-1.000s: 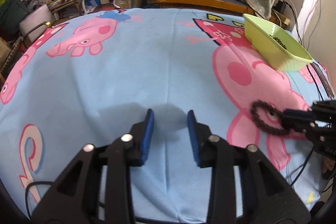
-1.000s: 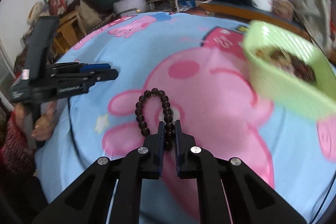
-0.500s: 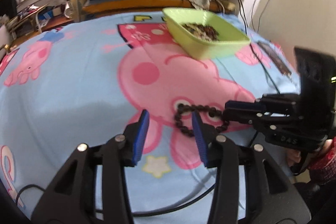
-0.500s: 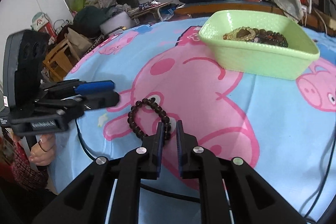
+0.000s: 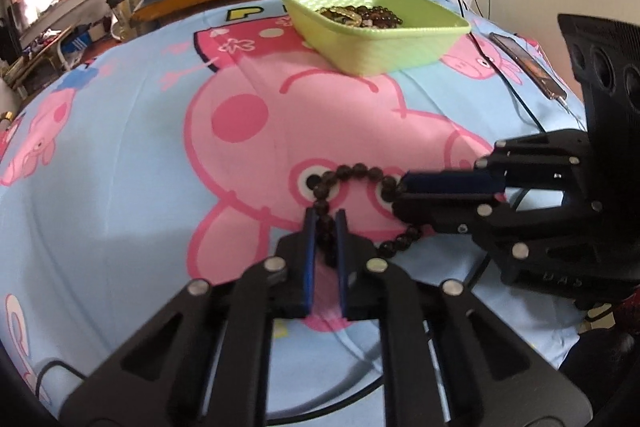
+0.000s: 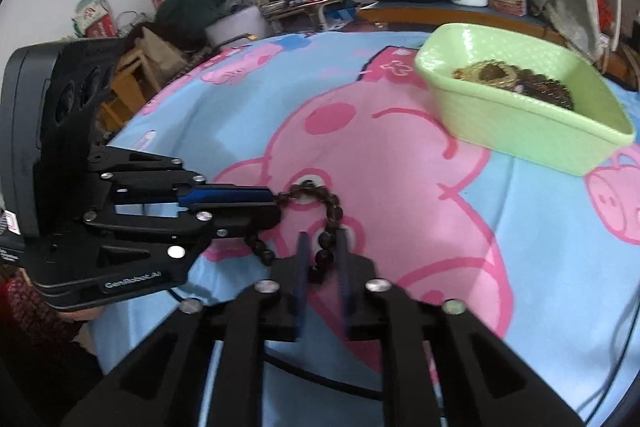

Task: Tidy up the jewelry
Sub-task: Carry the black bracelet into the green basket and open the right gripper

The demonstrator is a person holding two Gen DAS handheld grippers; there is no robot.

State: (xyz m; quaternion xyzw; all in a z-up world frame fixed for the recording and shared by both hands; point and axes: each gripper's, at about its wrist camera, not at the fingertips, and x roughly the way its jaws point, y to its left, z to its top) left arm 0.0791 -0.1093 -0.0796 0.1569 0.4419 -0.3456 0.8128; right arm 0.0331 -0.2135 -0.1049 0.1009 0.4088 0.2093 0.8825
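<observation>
The left tool (image 5: pixel 324 223) has swung over, its jaws just closing on the bead bracelet (image 5: pixel 360 173) opposite the clenched right tool (image 6: pixel 322 247), green basket (image 5: pixel 376 27) beyond.

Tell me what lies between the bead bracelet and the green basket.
Nothing: between the bead bracelet and the green basket, only bare cartoon-pig bedsheet shows in both wrist views.

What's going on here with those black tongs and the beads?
A person is tidying jewelry on a cartoon-pig bedsheet. Both hand-held tongs grip one dark bead bracelet: the right tongs hold one side, and the left tongs have just closed on the other. A green basket behind already holds other bracelets.
</observation>
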